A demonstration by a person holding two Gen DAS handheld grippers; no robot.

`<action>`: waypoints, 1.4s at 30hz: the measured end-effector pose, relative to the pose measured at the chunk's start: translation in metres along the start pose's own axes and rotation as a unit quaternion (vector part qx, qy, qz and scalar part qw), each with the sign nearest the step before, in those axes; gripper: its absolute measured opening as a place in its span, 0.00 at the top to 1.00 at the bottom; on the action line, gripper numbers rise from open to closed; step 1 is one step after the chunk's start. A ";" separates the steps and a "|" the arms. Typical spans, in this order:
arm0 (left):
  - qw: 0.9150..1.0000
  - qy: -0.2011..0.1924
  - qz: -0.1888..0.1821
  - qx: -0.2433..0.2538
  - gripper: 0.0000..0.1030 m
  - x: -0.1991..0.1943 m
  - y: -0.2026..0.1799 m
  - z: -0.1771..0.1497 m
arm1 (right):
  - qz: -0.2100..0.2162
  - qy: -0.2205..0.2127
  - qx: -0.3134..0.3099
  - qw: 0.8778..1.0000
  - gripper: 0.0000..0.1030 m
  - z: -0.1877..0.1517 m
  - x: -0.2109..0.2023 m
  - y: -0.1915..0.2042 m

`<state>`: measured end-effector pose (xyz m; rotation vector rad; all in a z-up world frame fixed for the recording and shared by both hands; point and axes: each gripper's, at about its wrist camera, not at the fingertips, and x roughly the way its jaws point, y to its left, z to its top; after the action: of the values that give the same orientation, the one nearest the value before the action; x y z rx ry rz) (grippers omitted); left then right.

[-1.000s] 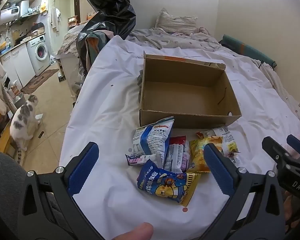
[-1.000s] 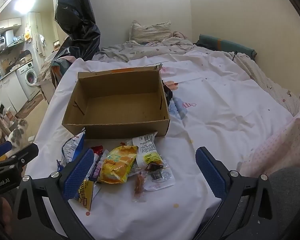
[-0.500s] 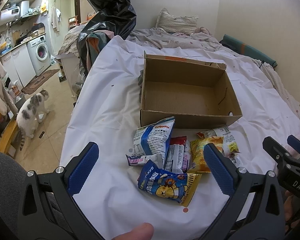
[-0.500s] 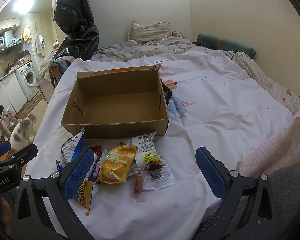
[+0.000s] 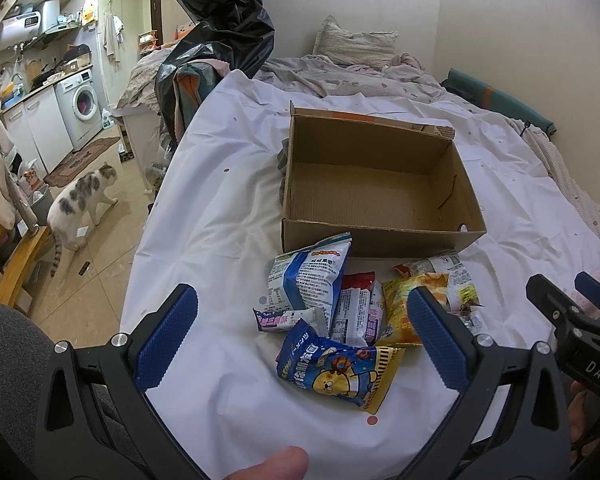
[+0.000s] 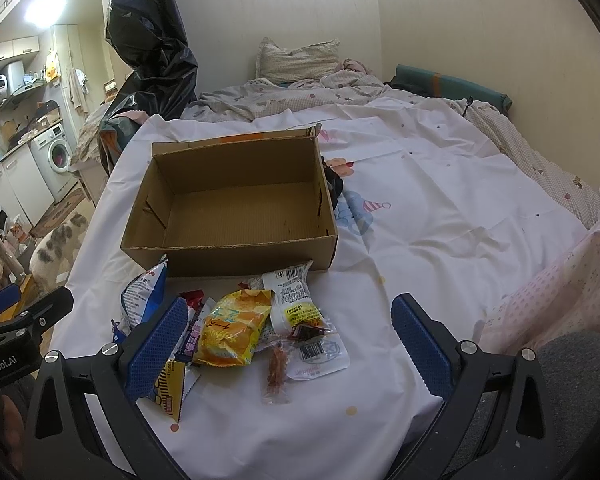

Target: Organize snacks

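Observation:
An empty cardboard box point(image 5: 374, 196) point(image 6: 236, 216) sits on the white sheet. Several snack packets lie in a heap just in front of it: a blue-and-white bag point(image 5: 308, 276), a blue-and-yellow cartoon bag point(image 5: 336, 368), a red-and-white packet point(image 5: 356, 308), an orange bag point(image 6: 232, 328) and clear packets point(image 6: 300, 312). My left gripper point(image 5: 300, 332) is open and empty, hovering over the near side of the heap. My right gripper point(image 6: 288, 344) is open and empty, just right of the heap.
The bed's white sheet point(image 6: 440, 220) spreads to the right and behind the box. A black plastic bag point(image 5: 220, 28) stands at the back left. A cat point(image 5: 80, 200) walks on the floor left of the bed. A pillow point(image 6: 296, 60) lies at the far end.
Both grippers have held almost still. The cat on the floor has walked away from the bed toward the kitchen.

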<state>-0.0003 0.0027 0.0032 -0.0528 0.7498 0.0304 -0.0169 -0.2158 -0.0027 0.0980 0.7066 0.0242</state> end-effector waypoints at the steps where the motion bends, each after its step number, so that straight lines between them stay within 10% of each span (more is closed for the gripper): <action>1: 1.000 0.000 0.000 0.000 0.00 0.000 0.000 0.000 | 0.000 0.000 0.000 1.000 0.00 0.000 0.000 0.000; 29: 1.000 0.008 0.006 -0.006 0.00 -0.001 0.002 0.003 | 0.006 0.012 0.010 1.000 0.00 0.003 0.003 -0.002; 42: 0.992 0.111 0.004 -0.064 0.00 0.041 0.038 0.050 | 0.073 0.085 0.062 0.992 0.00 0.061 0.022 -0.032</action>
<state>0.0616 0.0435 0.0102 -0.1777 0.9695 0.0822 0.0391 -0.2514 0.0257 0.2693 0.8695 0.1306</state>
